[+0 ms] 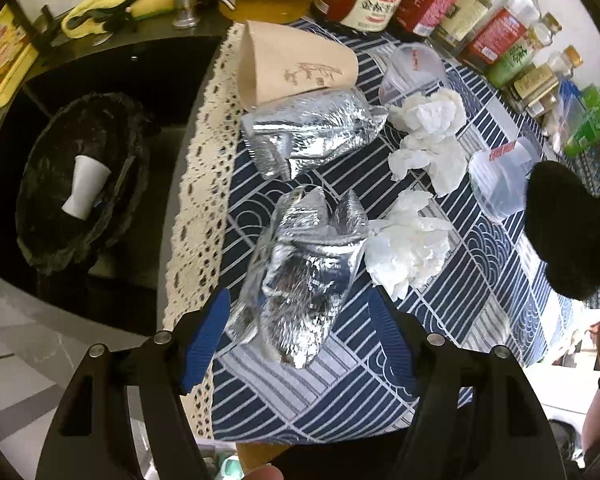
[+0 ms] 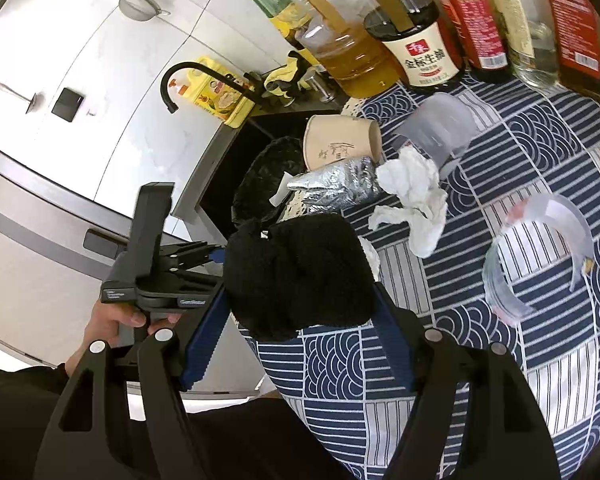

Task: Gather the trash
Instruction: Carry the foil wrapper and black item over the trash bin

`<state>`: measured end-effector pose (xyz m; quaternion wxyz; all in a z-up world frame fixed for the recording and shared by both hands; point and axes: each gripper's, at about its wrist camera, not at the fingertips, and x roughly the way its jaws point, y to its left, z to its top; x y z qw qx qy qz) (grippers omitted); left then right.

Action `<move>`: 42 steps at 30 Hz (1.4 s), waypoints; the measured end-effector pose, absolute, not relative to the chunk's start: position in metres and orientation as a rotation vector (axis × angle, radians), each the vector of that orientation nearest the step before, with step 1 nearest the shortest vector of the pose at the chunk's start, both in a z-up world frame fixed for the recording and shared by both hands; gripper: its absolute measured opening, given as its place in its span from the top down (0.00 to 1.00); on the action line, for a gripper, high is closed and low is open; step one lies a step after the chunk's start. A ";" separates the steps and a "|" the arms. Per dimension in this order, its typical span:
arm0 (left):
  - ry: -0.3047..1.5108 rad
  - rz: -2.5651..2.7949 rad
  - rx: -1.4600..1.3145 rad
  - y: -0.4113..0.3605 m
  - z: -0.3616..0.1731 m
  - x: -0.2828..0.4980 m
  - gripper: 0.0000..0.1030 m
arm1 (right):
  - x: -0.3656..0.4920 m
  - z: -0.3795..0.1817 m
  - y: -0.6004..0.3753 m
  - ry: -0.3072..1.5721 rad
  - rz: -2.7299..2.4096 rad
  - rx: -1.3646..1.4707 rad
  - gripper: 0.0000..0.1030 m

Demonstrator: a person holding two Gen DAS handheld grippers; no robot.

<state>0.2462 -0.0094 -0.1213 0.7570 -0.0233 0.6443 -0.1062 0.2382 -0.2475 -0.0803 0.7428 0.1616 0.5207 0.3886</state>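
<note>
The left gripper [image 1: 298,330] points down at the patterned tablecloth [image 1: 340,396], its blue pads spread to either side of a crumpled foil wrapper [image 1: 304,276] at the lower centre of its view, not pressing it. Above lie a second foil wrapper [image 1: 312,132], a tipped paper cup [image 1: 292,64] and tissue wads [image 1: 408,248], while a white cup [image 1: 85,186] sits in the black-lined bin [image 1: 80,184] at left. The right gripper [image 2: 296,320] pinches a black fuzzy cloth [image 2: 296,272] at the centre of its view.
</note>
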 end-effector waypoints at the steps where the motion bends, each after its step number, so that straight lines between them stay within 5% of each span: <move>1: 1.408 -0.227 -0.046 -0.010 -0.124 0.248 0.35 | 0.237 -0.081 -0.249 1.142 0.843 0.355 0.32; 2: 1.409 -0.222 -0.043 -0.010 -0.126 0.249 0.42 | 0.236 -0.081 -0.251 1.143 0.835 0.358 0.31; 8: 1.394 -0.234 -0.076 0.001 -0.123 0.250 0.47 | 0.234 -0.080 -0.256 1.136 0.806 0.374 0.32; 42: 1.297 -0.223 -0.176 0.202 -0.077 0.266 0.47 | 0.286 -0.070 -0.030 1.125 0.858 0.301 0.31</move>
